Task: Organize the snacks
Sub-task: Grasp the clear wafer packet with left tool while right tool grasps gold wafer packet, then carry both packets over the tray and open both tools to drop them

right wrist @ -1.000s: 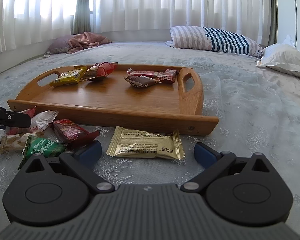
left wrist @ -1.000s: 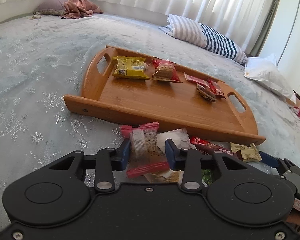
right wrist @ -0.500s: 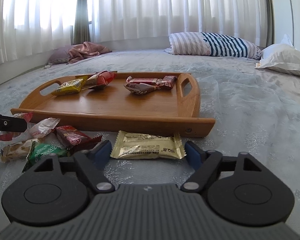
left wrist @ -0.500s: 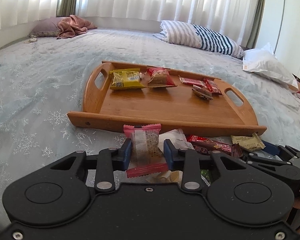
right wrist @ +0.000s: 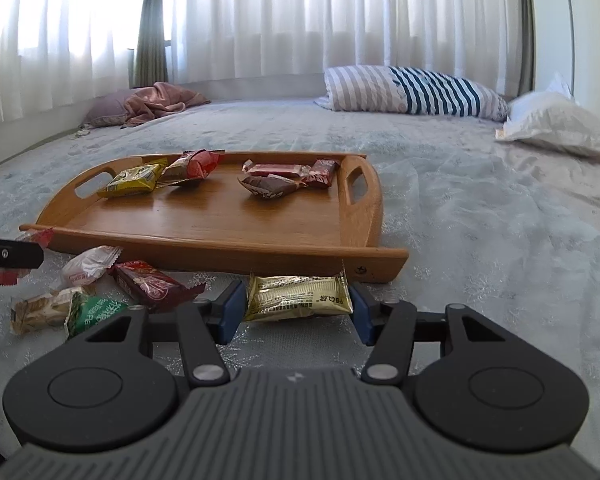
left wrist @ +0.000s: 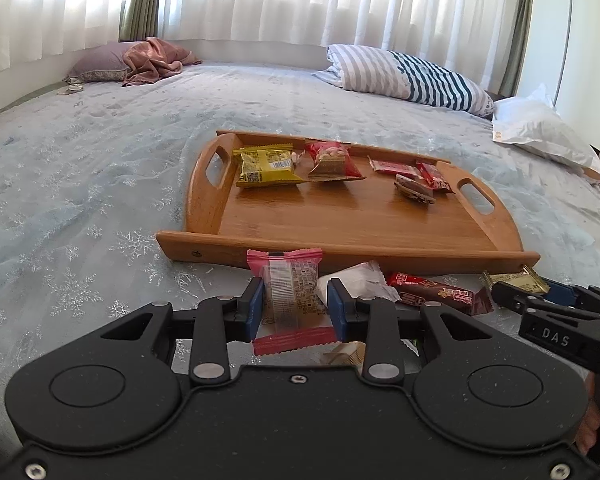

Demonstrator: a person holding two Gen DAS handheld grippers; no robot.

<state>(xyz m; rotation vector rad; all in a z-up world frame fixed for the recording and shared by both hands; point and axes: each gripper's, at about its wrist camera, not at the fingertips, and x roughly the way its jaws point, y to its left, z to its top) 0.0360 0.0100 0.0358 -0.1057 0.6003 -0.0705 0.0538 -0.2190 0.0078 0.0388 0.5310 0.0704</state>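
In the left wrist view, your left gripper (left wrist: pixel 296 307) is pinching the pink wafer packet (left wrist: pixel 290 300) just as it was a second ago, holding it just near of the wooden tray (left wrist: pixel 352 250), so that snack is ready to carry over. In the right wrist view, your right gripper (right wrist: pixel 296 309) has just been closing from wide-spread around the gold packet (right wrist: pixel 298 297); its pads are now meeting both ends while the packet is lying on the bedspread (right wrist: pixel 500 220) beside the tray's near rail.

Left gripper (left wrist: pixel 295 309) jaws clamped on a packet, right gripper (right wrist: pixel 296 307) jaws just closing around another
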